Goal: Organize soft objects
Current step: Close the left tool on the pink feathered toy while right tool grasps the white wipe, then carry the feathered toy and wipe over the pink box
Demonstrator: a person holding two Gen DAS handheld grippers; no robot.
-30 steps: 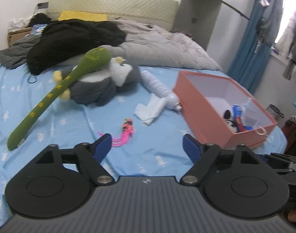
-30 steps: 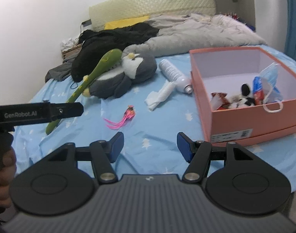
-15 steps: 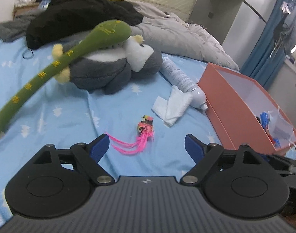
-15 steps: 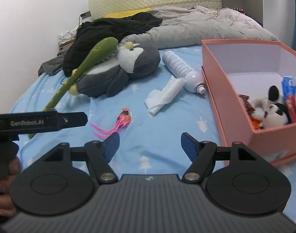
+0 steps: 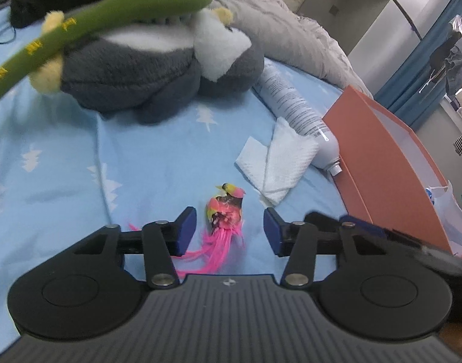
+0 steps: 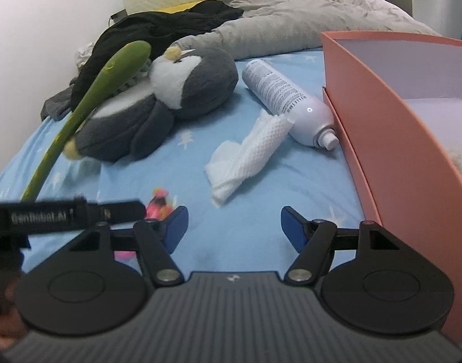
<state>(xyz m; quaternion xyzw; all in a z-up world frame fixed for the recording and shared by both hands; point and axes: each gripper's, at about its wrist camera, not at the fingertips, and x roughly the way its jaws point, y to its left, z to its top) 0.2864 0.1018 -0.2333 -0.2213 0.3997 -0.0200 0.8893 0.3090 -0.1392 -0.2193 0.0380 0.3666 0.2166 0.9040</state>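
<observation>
Feather toy (image 5: 225,211) is lying on the blue sheet (image 5: 158,157), and everything else is being placed off it here. It's a small pink bird thing with long pink tail feathers, and it's being framed right between the two fingers of the left gripper (image 5: 230,230), which is being held wide open with nothing gripped. Whether the pads are touching the toy can't be told; a gap is showing on both sides.

Just past the toy, up and to the right, a crumpled white tissue (image 5: 276,163) is lying, and beyond that a white spray bottle (image 5: 294,106) is resting on its side with its nozzle close to the orange box (image 5: 391,175). The box is being seen to the right of the toy, open at the top. Further back from the toy, a grey penguin plush (image 5: 146,69) is lying on the sheet, with a long green plush snake (image 5: 88,21) draped over it.

From the right wrist view, the right gripper (image 6: 234,227) is also being held wide open and empty, over bare sheet just right of the toy (image 6: 160,204). The toy is being partly hidden there by the left gripper's body (image 6: 64,214), which is being seen from the side. The tissue (image 6: 249,157), bottle (image 6: 285,103), penguin (image 6: 158,106), snake (image 6: 94,99) and box (image 6: 391,139) are all showing beyond it. Grey bedding (image 6: 291,27) is piled at the far end.
</observation>
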